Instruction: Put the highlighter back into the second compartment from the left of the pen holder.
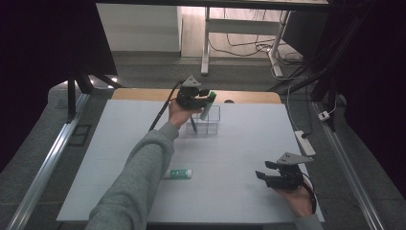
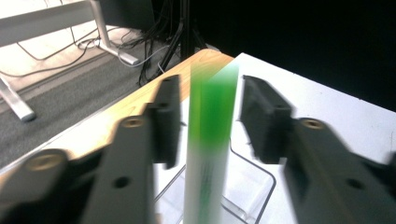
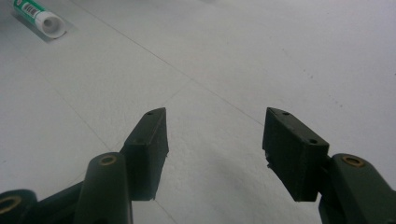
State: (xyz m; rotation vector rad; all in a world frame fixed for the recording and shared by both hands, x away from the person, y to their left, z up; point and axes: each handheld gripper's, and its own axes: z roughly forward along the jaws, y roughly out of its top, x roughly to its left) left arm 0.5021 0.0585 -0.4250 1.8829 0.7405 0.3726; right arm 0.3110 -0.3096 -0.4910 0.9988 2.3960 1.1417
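Left gripper [image 1: 203,92] over clear plastic box [image 1: 214,125] at far side of white desk [image 1: 239,143]. Fingers [image 2: 166,119] parted, gaps either side of green-capped white marker [image 2: 208,140]; no grip. Marker stands tilted in box beside blue pen [image 1: 193,124]. Right gripper [image 1: 262,171] near front right, fingers apart, nothing between. Green-white tube [image 1: 181,173] lies on desk.

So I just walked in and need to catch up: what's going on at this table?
A person works with a gripper in each hand. The left gripper is over a clear plastic box at the far side, its jaws apart around a green-capped marker standing tilted in the box without pressing it. A dark pen leans there too. The right gripper hovers open and empty above the white table. A green-and-white tube lies on the table.
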